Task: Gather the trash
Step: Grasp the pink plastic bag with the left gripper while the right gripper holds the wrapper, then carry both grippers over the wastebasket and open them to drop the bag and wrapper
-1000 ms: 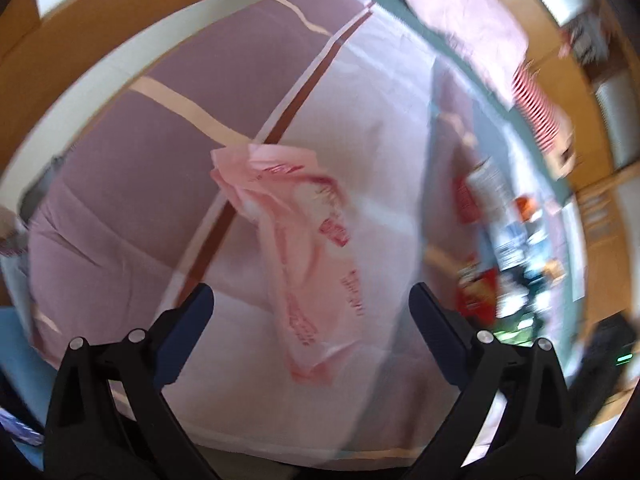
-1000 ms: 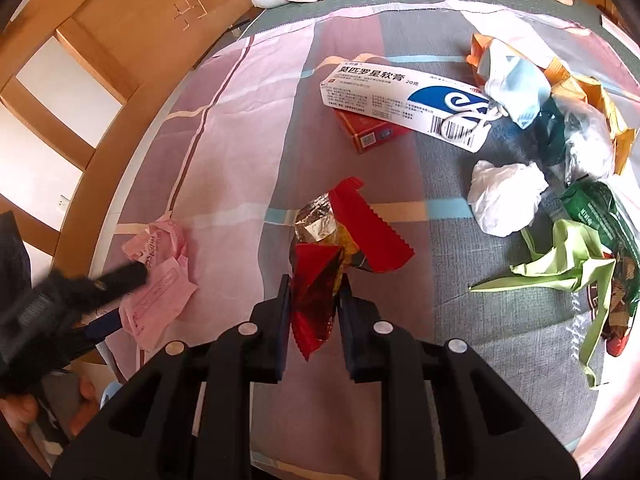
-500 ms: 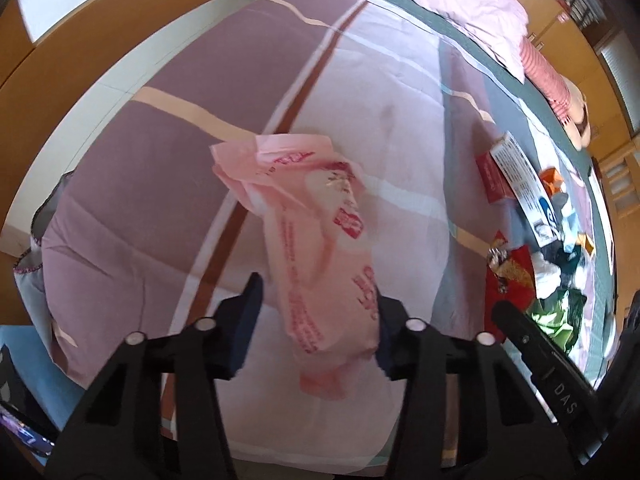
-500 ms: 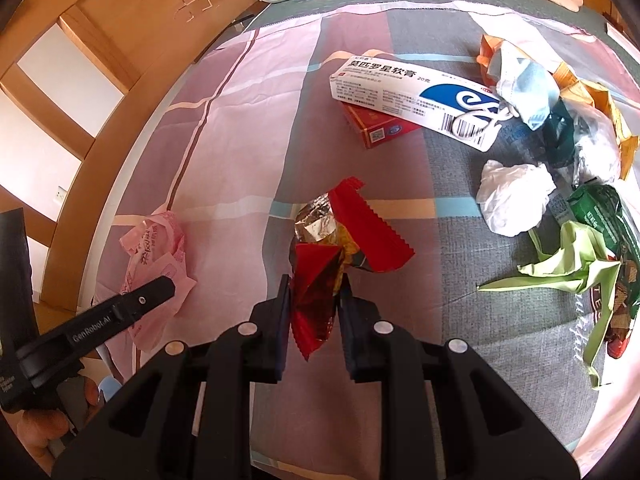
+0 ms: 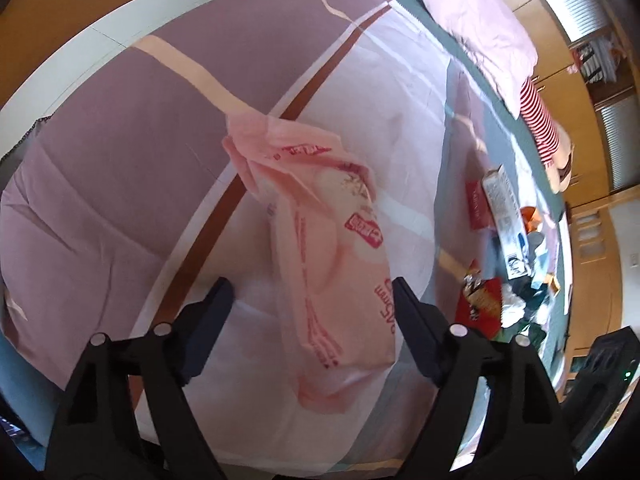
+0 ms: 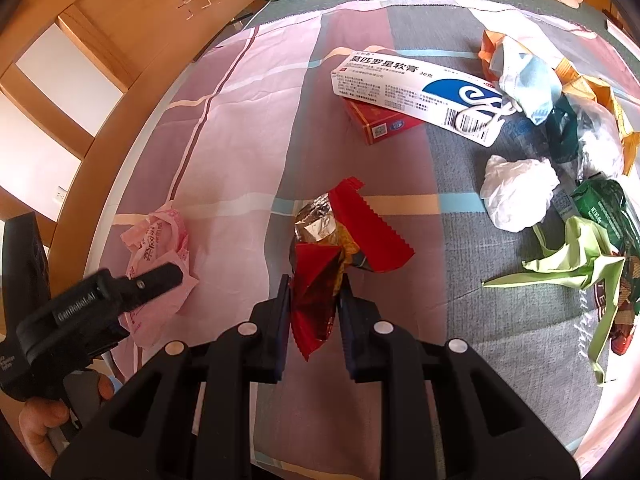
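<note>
Left wrist view: the left gripper [image 5: 310, 300] hangs over a bed [image 5: 120, 168] covered in a pink, mauve and grey striped sheet. Its jaws stand apart and have just been opening. A crumpled pink plastic wrapper [image 5: 332, 256] with red print lies on the sheet between them. The right pad sits at the wrapper's edge, though whether it touches I cannot tell; the left pad is clear of it, so nothing is gripped. Far to the right lies a blurred heap of other trash [image 5: 516, 264], and beyond it a pink pillow [image 5: 480, 28] at the head of the bed.

Right wrist view: the right gripper [image 6: 314, 312] has its jaws closed on a red and foil snack wrapper [image 6: 320, 280], which stands up from between the pads. To the left, the left gripper pokes in over the pink plastic wrapper near the bed's edge, with a person's fingers [image 6: 44, 420] on its handle. Farther off lie a white ointment box [image 6: 416, 96] resting across a red carton [image 6: 380, 120], a crumpled white tissue [image 6: 518, 192], a light green wrapper [image 6: 576, 260], a dark green packet [image 6: 604, 208] and a blue face mask [image 6: 528, 80].
</note>
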### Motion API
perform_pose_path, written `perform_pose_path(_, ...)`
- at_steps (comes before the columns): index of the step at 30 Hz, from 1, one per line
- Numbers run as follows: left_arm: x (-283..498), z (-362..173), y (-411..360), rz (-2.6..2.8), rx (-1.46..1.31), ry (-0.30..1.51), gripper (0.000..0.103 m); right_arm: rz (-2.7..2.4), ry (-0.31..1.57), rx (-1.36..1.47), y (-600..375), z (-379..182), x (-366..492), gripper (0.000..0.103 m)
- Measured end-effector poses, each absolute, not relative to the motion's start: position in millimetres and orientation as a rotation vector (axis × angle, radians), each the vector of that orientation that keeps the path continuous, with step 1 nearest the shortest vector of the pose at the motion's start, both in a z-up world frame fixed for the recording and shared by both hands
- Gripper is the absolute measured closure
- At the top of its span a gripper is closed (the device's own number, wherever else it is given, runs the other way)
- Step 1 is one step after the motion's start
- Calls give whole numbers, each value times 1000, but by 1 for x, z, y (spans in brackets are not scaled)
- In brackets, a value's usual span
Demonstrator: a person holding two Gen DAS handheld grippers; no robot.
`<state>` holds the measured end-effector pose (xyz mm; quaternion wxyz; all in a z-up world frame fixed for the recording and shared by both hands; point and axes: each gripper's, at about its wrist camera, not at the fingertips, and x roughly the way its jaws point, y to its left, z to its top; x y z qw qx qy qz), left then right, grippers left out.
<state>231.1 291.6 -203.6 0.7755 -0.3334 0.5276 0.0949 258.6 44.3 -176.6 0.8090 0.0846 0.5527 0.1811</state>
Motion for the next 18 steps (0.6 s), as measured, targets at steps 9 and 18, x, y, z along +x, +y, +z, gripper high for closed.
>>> perform_pose_path(9,227,-191,291,192,-700,1097,69,387,1180,183,44,-177,259,80)
perform_pose_path(18,218,-143,257,196,-479,962,69,354,1136,155,46,-170,256,80)
